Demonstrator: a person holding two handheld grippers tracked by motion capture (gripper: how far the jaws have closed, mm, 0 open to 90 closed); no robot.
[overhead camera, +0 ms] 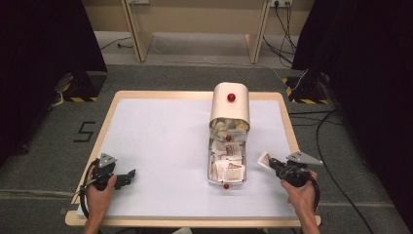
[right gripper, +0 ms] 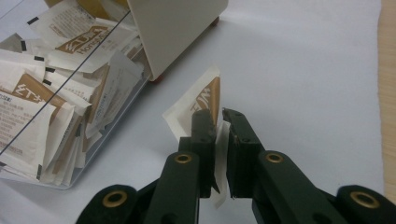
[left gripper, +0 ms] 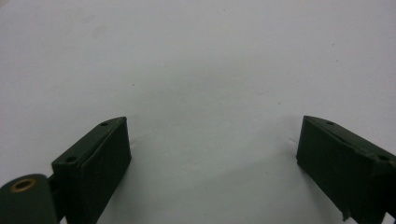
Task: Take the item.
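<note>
Sachet point(right gripper: 198, 100), a white paper packet with a brown corner and brown lettering, is pinched between the two black jaws of the right claw point(right gripper: 218, 116), which are drawn together on its lower edge so that most of the packet stands up above them. In the high view the same sachet point(overhead camera: 263, 159) juts from the right claw point(overhead camera: 271, 163) toward the left, over the white sheet near the right edge of the bench point(overhead camera: 292, 131) and just to the right of the container point(overhead camera: 227, 168).

That container is a long clear box with white ends and small red knobs, lying lengthwise near the middle of the bench. Its rounded cream lid point(overhead camera: 230, 103) is tipped back at the far end, with one red knob on top. More sachets point(overhead camera: 227, 163) of the same kind fill the open near half in a loose heap. From the right gripper view the clear wall point(right gripper: 70, 116) of the box shows these packets pressed against it, and the cream end panel point(right gripper: 175, 28) rises just beyond the held packet.

The left claw point(overhead camera: 127, 174) rests near the left front corner of the bench, held in the person's left hand point(overhead camera: 100, 192), well apart from the container. In the left gripper view its jaws stand wide apart over bare white sheet point(left gripper: 201, 70), with nothing between them.

The person's right hand point(overhead camera: 301, 190) grips the body of the right claw at the bench's right front edge.
</note>
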